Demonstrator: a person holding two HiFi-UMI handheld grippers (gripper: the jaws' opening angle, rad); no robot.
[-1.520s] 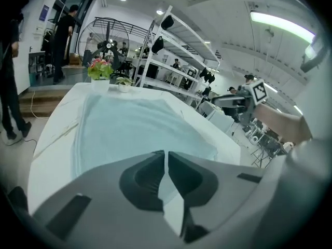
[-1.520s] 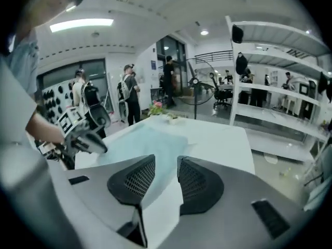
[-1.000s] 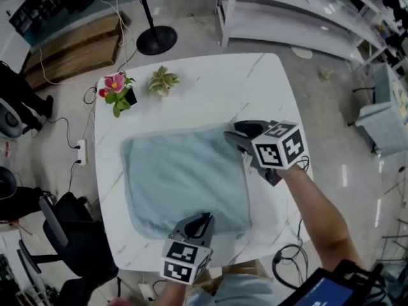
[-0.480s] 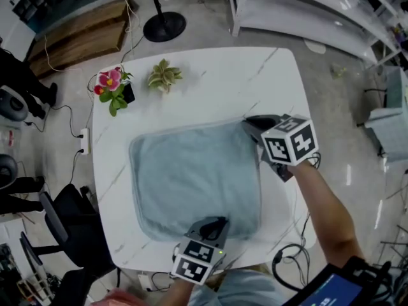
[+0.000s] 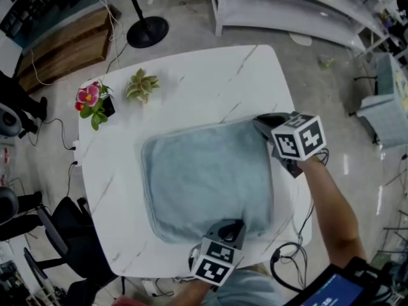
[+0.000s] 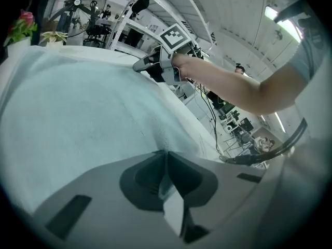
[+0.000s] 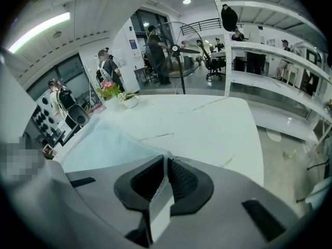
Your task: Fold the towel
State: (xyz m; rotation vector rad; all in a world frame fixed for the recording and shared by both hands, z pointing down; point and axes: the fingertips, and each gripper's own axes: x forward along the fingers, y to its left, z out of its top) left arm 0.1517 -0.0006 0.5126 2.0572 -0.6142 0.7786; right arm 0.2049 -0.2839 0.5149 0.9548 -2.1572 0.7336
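A pale blue towel (image 5: pixel 207 177) lies spread flat on the white marble table (image 5: pixel 191 75). My left gripper (image 5: pixel 237 224) is at the towel's near right corner, shut on the cloth; in the left gripper view the towel (image 6: pixel 78 108) runs into the closed jaws of the left gripper (image 6: pixel 166 153). My right gripper (image 5: pixel 260 121) is at the far right corner. Its jaws have just been closing, and the towel's corner (image 7: pixel 104 141) is pinched in the right gripper (image 7: pixel 166 158). The right gripper (image 6: pixel 141 65) also shows across the towel in the left gripper view.
A pink flower in a pot (image 5: pixel 89 97) and a small leafy plant (image 5: pixel 141 85) stand at the table's far left. A fan stand (image 5: pixel 146 32), wooden boards (image 5: pixel 57 50) and white shelving (image 5: pixel 287 11) lie beyond; a chair (image 5: pixel 64 228) is at left. People stand in the background.
Both grippers have moved to the right along with the towel's right edge. The towel now lies nearer the table's right side, with more bare table at its left.
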